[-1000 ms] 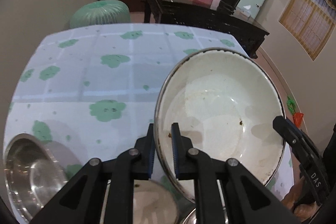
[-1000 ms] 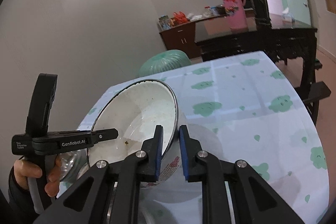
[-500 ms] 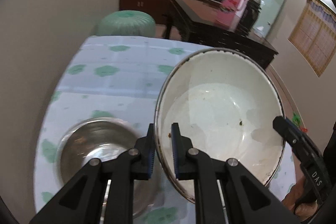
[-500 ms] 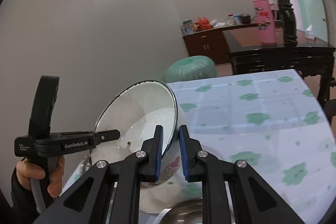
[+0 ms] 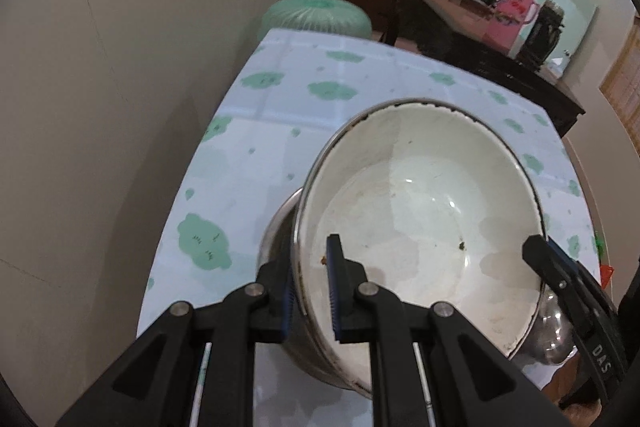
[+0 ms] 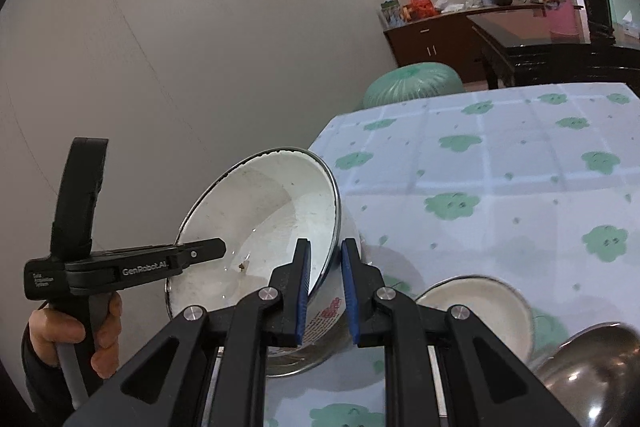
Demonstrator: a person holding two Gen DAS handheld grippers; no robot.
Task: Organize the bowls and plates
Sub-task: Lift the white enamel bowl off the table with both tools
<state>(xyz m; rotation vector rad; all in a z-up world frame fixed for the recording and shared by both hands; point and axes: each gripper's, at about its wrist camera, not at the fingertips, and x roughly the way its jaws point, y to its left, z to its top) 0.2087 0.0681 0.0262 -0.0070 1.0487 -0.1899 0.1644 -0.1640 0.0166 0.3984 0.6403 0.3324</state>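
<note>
A large white enamel bowl (image 5: 420, 219) (image 6: 264, 211) hangs tilted over the table, carried by both grippers. My left gripper (image 5: 310, 259) is shut on its left rim, one pad inside and one outside. My right gripper (image 6: 326, 247) is shut on the opposite rim. Each wrist view also shows the other one: the right gripper (image 5: 560, 267) and the left gripper (image 6: 200, 251). Right under the white bowl sits a stainless steel bowl (image 5: 276, 235) (image 6: 296, 363), mostly hidden by it. I cannot tell whether the two bowls touch.
The table with a green-flowered cloth (image 5: 280, 131) (image 6: 500, 167) stands against a wall on the left. A smaller white bowl (image 6: 476, 315) and another steel bowl (image 6: 592, 367) sit near the front right. A green stool (image 5: 316, 15) and a dark wooden table (image 5: 460, 23) stand beyond.
Both grippers carried the white bowl sideways toward the wall side of the table. The steel bowl, earlier off to the left, now lies beneath it. The grips stayed the same.
</note>
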